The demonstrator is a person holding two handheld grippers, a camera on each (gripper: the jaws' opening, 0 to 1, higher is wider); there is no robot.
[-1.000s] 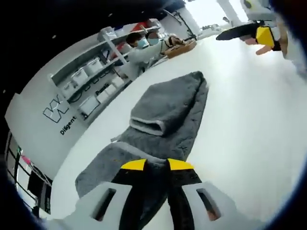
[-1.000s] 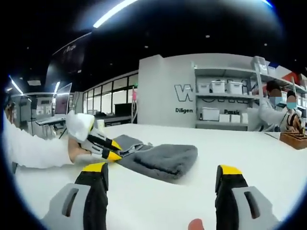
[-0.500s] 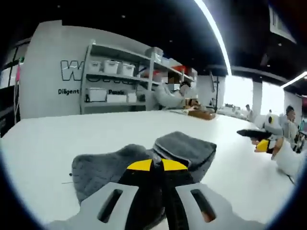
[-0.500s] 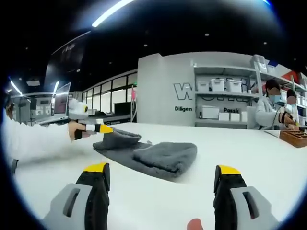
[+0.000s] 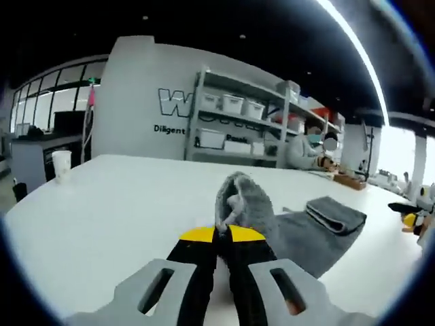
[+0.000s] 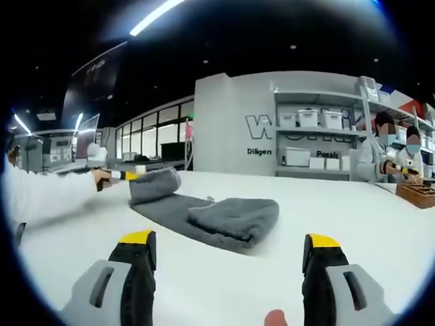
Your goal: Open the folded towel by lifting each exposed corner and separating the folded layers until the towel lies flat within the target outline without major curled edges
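A grey towel [image 6: 211, 221] lies on a wide white table [image 6: 272, 285], still partly folded, with a thick folded wad at one end and a flatter layer leading toward the other. In the left gripper view, the left gripper [image 5: 222, 234] has its yellow-tipped jaws pressed together on a corner of the towel [image 5: 241, 204], which stands up bunched just above the tips; the rest trails off to the right, ending in the folded wad. In the right gripper view, the right gripper [image 6: 228, 241] hangs over bare table with its jaws wide apart, holding nothing, near the towel but apart from it. The left gripper [image 6: 126, 176] shows at the towel's far left end, held by a white sleeve [image 6: 41, 197].

A white cup [image 5: 61, 163] stands near the table's far left edge in the left gripper view. Behind the table is a grey wall with lettering [image 5: 178, 115] and shelves [image 5: 238, 129] carrying white bins. People [image 6: 391, 159] sit at the table's far side near a wooden tray [image 6: 416, 197]. The ceiling is dark with strip lights [image 6: 160, 15].
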